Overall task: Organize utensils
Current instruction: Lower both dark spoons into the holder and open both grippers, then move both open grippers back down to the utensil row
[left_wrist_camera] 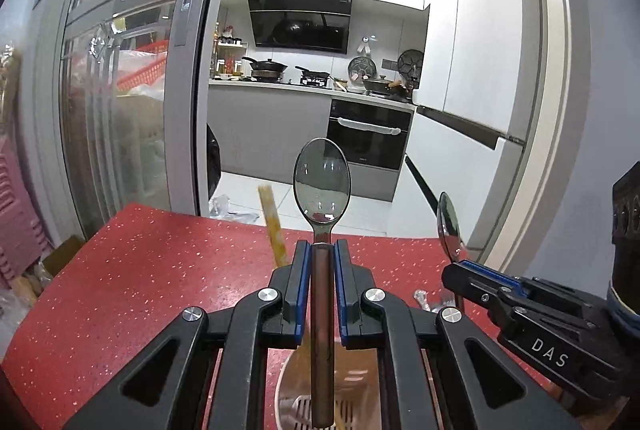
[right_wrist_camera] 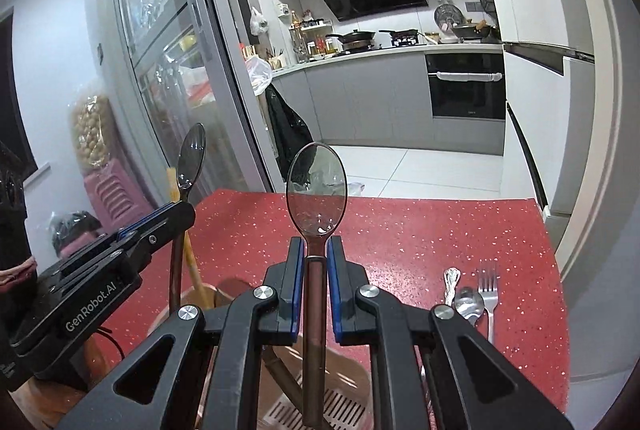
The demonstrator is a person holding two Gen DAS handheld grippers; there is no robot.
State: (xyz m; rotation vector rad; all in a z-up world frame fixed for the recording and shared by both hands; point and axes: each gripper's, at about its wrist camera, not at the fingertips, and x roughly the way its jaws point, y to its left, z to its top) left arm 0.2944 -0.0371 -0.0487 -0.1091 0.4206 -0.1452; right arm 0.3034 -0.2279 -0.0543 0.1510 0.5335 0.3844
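My left gripper is shut on the brown handle of a spoon, bowl up and away from me. My right gripper is shut on a like spoon, also bowl up. Each gripper shows in the other's view: the right gripper with its spoon at the right, the left gripper with its spoon at the left. Both handles hang over a tan utensil holder with a slotted floor, also seen below the left gripper as the holder. Wooden chopsticks stand in it.
On the red speckled table lie a silver fork, a silver spoon and an ornate silver handle at the right. A glass cabinet stands at the left, a kitchen beyond the table's far edge.
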